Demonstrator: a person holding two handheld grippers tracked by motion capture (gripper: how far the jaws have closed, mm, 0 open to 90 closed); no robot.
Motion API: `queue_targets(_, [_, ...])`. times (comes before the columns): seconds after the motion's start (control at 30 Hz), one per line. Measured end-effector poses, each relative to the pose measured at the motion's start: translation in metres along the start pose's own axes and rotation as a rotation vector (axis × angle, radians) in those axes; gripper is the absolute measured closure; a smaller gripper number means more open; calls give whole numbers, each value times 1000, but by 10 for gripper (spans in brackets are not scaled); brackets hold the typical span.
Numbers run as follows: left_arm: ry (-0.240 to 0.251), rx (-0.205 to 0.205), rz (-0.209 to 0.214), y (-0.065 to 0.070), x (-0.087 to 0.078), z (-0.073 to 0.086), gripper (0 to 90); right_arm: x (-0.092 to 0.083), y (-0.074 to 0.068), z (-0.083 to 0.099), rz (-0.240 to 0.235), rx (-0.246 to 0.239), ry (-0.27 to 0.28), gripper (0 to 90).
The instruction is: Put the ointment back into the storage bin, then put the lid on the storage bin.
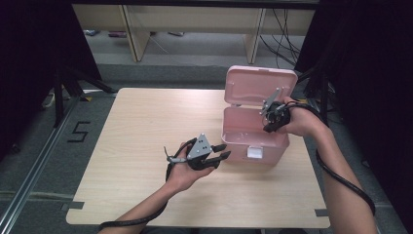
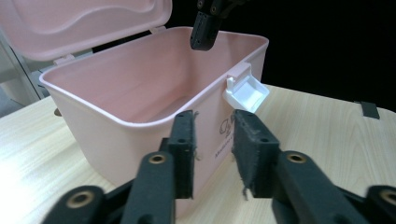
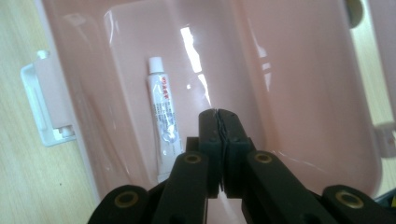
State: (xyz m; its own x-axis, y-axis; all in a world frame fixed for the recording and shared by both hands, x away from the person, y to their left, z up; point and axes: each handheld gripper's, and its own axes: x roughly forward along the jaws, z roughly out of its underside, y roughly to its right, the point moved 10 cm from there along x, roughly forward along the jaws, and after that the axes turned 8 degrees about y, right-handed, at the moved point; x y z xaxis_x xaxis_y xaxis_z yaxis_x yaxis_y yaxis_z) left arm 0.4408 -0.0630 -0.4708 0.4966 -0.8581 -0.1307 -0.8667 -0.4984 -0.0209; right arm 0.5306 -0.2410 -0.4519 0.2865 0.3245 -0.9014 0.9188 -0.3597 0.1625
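The right gripper (image 3: 219,135) hangs over the open pink storage box (image 1: 229,127), pointing down into it, its 2 jaws pressed pad to pad with nothing between them. Directly below and just to the left of those jaws in the right gripper view, a small white ointment tube (image 3: 163,121) lies flat on the box floor, its cap (image 3: 155,64) pointing away from the gripper; the tube is apart from the jaws. Past the tube, on the outside of the box wall, sits the white latch (image 3: 44,102). In the high view the right gripper (image 1: 269,127) is above the right part of the box, in front of the raised lid (image 1: 253,80), which stands upright behind it.

The left gripper (image 2: 212,154) rests low over the wooden table (image 1: 141,131), just short of the box's front wall, aimed at it. Its 2 jaws stand partly open, a narrow gap between the pads, gripping nothing. Beyond them and slightly to the right the white latch (image 2: 246,92) juts from the rim. In the high view the left gripper (image 1: 221,151) sits just left of the box's front corner, near it but not touching.
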Motion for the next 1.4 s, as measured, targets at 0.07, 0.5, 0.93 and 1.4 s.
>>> queue_targets(0.07, [4,-9,0,0,0,-2,777,-2,2,0,41,53,33,897])
queue_targets(0.5, [18,-19,-14,-1,3,-8,882,-16,9,5,103,144,110,869])
queue_targets(0.93, [31,3,21,12,8,-11,867,-35,27,5,201,229,187,761])
queue_targets(1.4, [32,20,54,19,17,-11,884,-50,56,20,296,393,238,793])
